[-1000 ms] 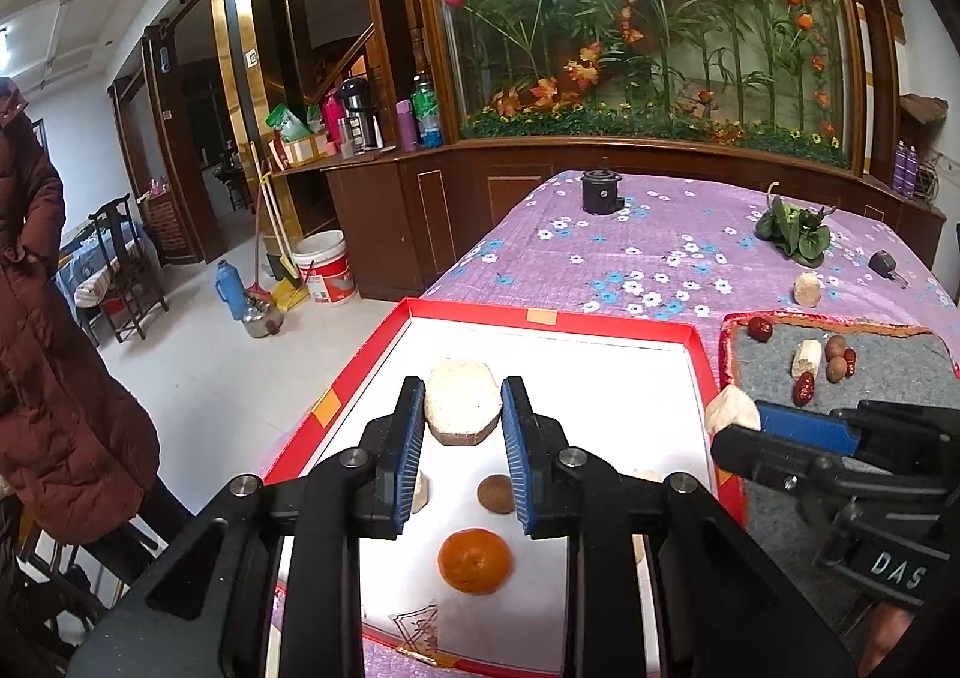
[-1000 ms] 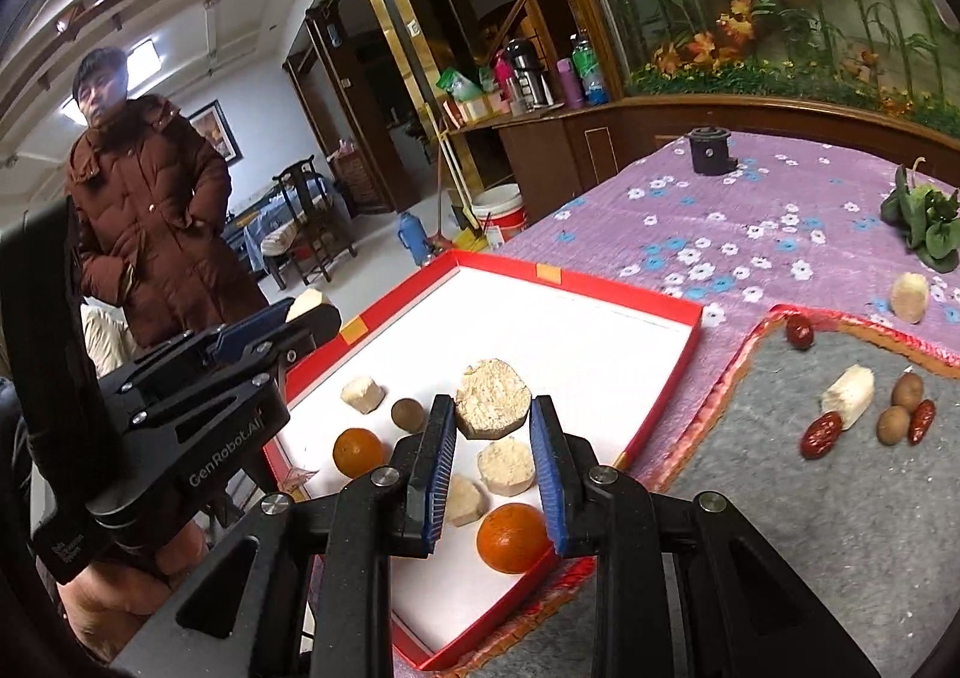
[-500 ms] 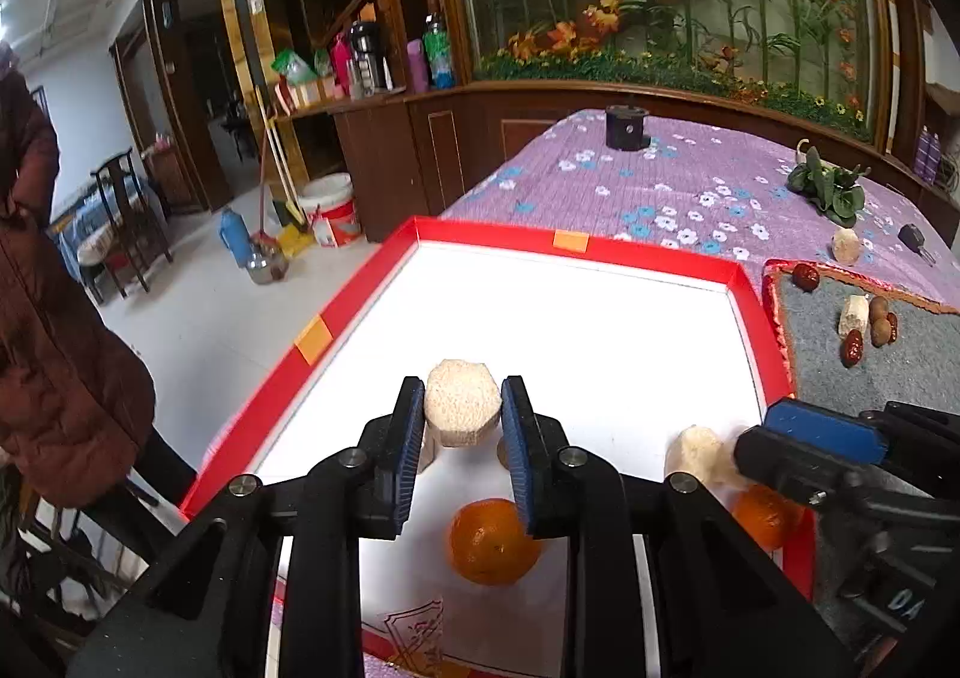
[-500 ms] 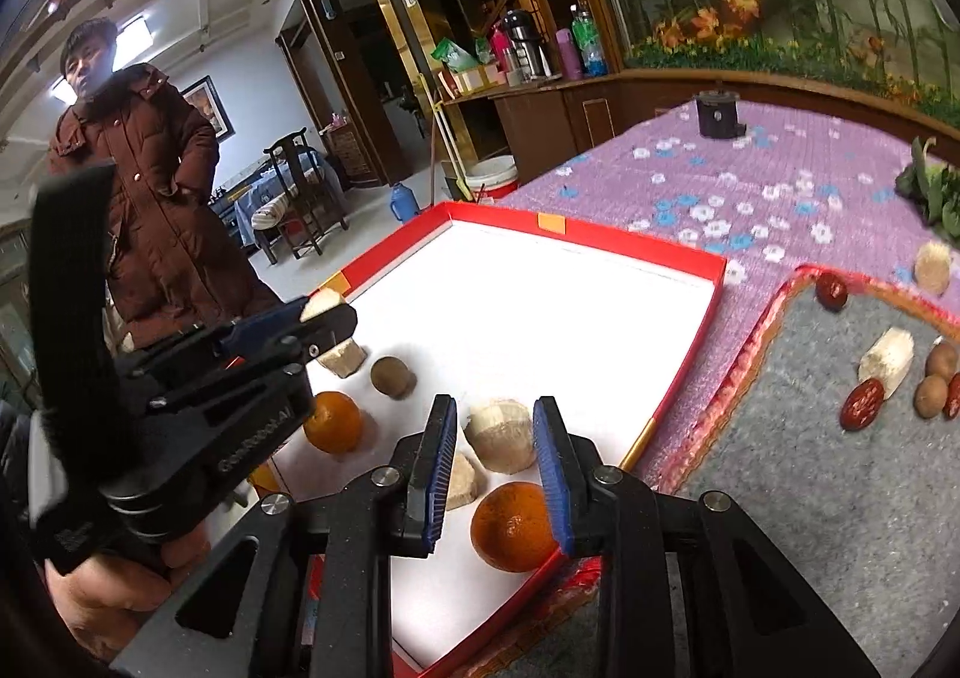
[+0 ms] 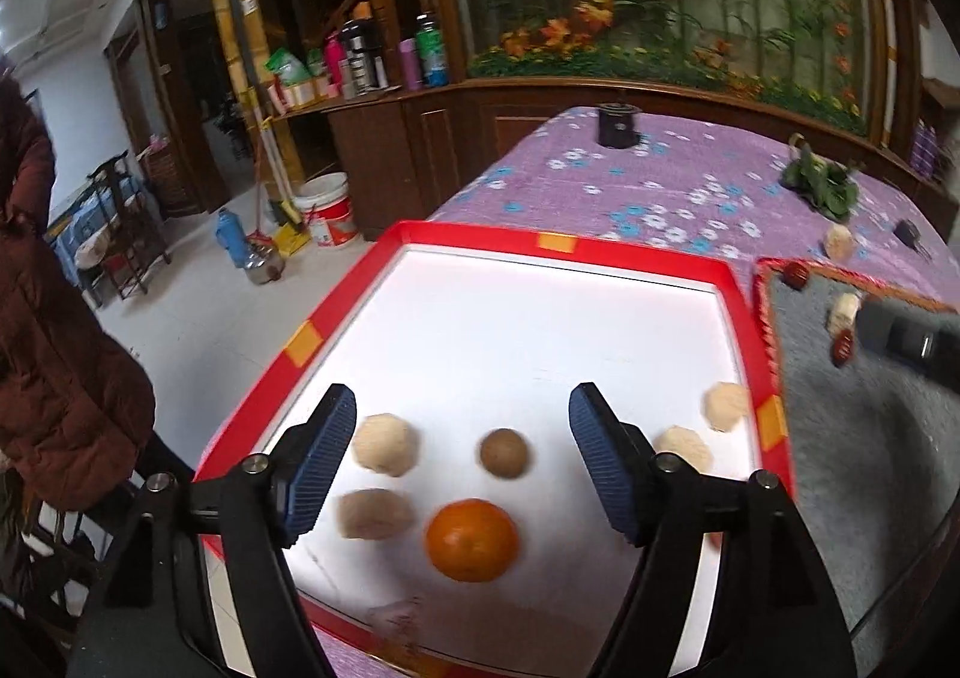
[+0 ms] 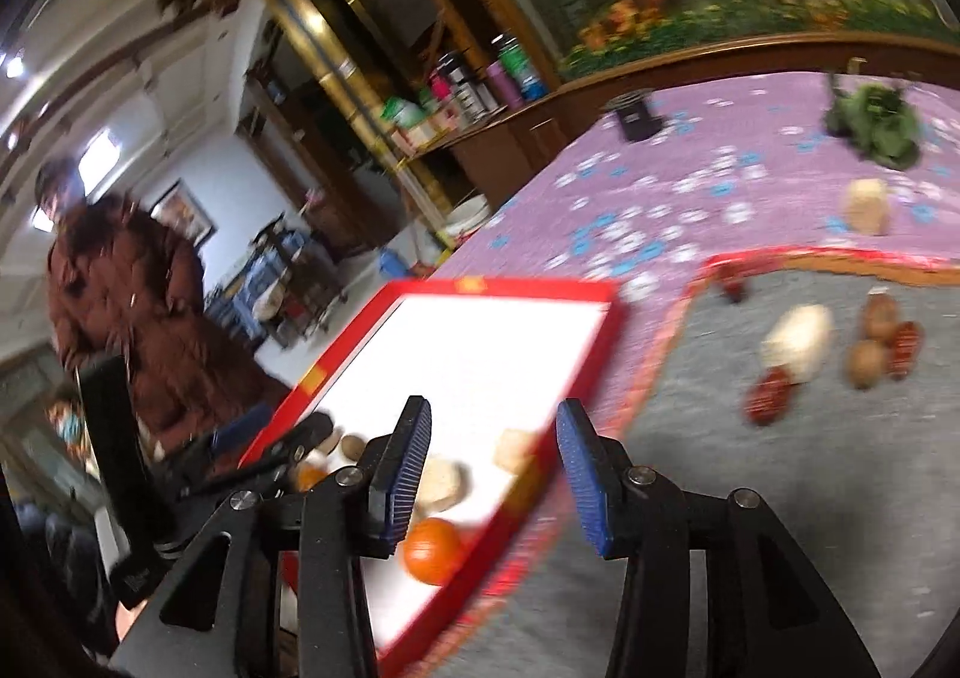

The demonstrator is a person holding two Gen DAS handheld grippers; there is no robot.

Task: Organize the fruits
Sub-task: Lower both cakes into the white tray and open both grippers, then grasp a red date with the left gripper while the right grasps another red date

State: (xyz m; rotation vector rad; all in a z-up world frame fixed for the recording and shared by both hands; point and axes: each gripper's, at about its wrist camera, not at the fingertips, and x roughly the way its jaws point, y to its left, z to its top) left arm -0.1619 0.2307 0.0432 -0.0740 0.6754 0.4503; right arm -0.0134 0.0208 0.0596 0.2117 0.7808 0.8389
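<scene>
Red tray [image 5: 336,312], one orange [image 5: 471,540], four pale chunks [image 5: 384,444]

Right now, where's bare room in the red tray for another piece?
The far half of the red tray is bare white, up to its far rim. The near end is crowded: orange, brown fruit and pale chunks cluster between the left hand-held gripper fingers.
</scene>
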